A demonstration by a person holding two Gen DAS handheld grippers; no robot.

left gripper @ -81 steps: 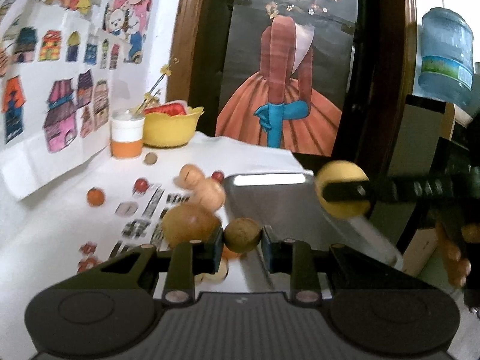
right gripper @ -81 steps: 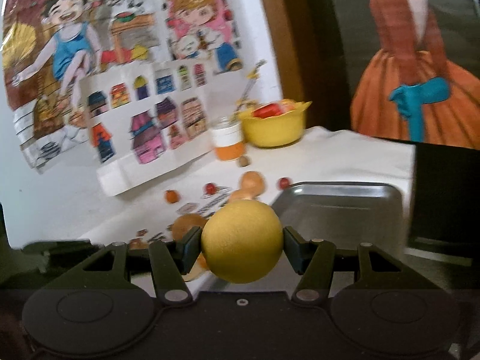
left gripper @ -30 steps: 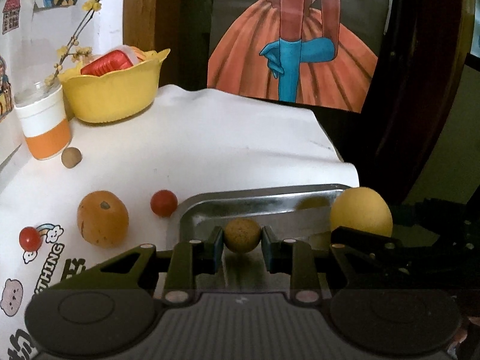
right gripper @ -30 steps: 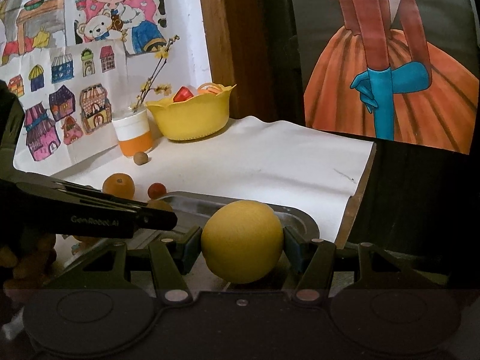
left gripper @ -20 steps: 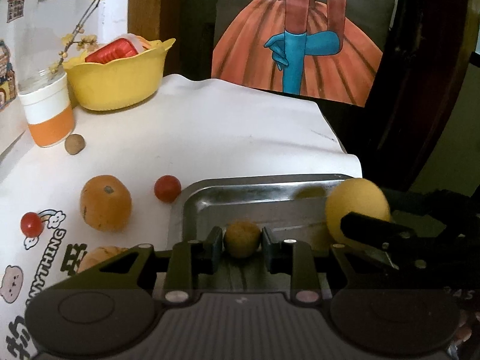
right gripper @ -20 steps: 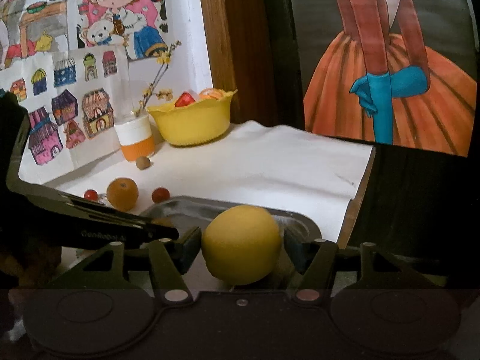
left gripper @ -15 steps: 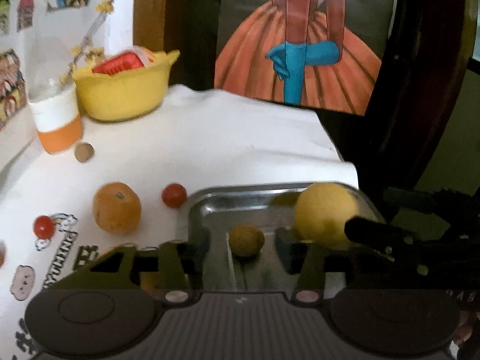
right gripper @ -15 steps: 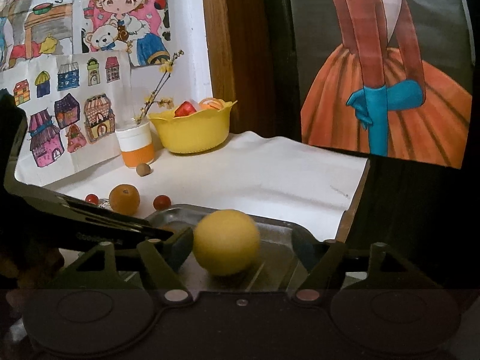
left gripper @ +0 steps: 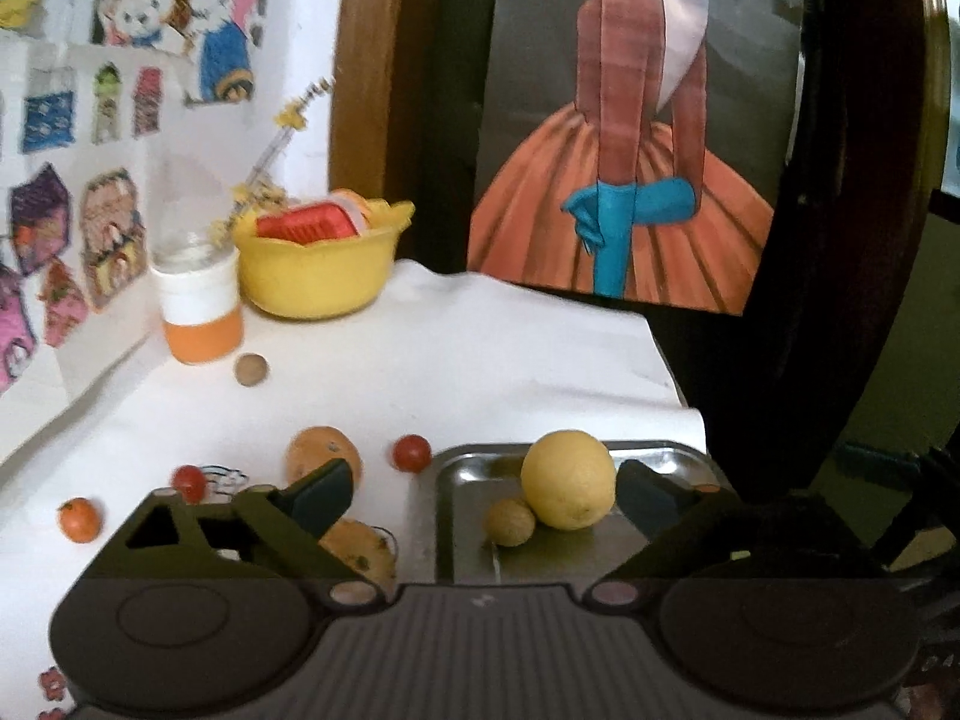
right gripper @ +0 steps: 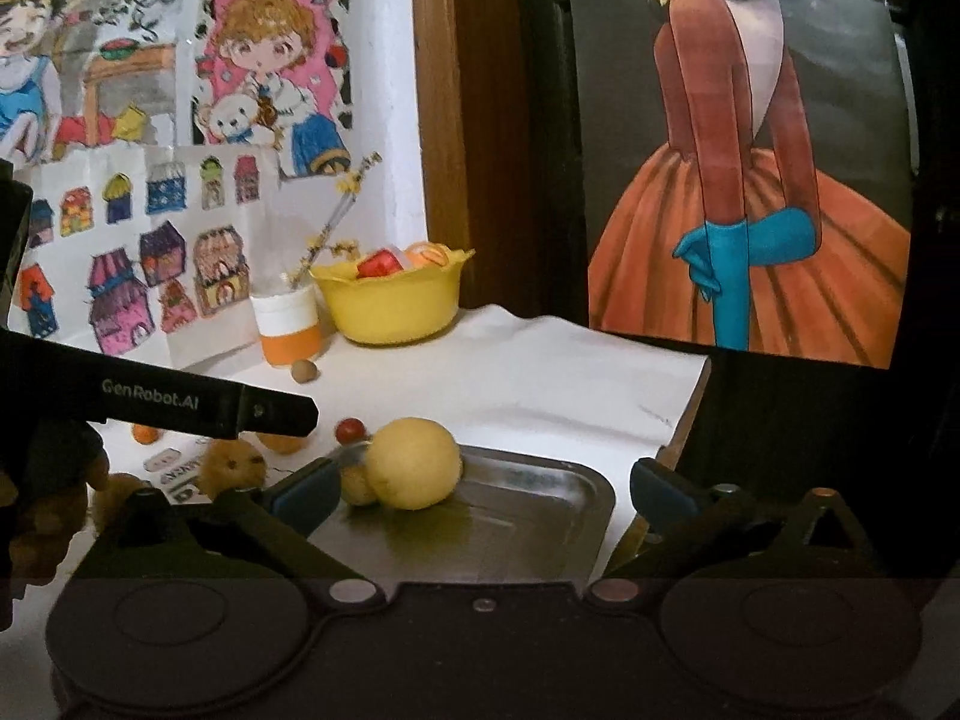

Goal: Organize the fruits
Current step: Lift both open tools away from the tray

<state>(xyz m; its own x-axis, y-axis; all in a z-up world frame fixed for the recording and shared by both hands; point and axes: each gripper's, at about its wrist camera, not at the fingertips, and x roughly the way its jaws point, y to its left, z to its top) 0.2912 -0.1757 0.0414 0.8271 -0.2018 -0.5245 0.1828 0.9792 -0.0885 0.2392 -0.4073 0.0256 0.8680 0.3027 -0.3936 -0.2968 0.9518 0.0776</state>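
— Where's the fruit?

— A yellow lemon [left gripper: 567,479] and a small brownish fruit [left gripper: 509,521] sit touching on the metal tray [left gripper: 660,457], near its far left corner. Both grippers are spread wide and hold nothing: left gripper [left gripper: 483,495], right gripper [right gripper: 480,495].

— Anything hidden?

— The tray's near edge is cut off by each gripper body. An orange [left gripper: 324,456] on the white worktop [left gripper: 480,360] is partly behind the left gripper's finger, and another fruit [left gripper: 360,549] below it is half covered. In the right wrist view the small fruit is mostly tucked behind the lemon. What fills the yellow bowl [left gripper: 312,267] is hard to make out.
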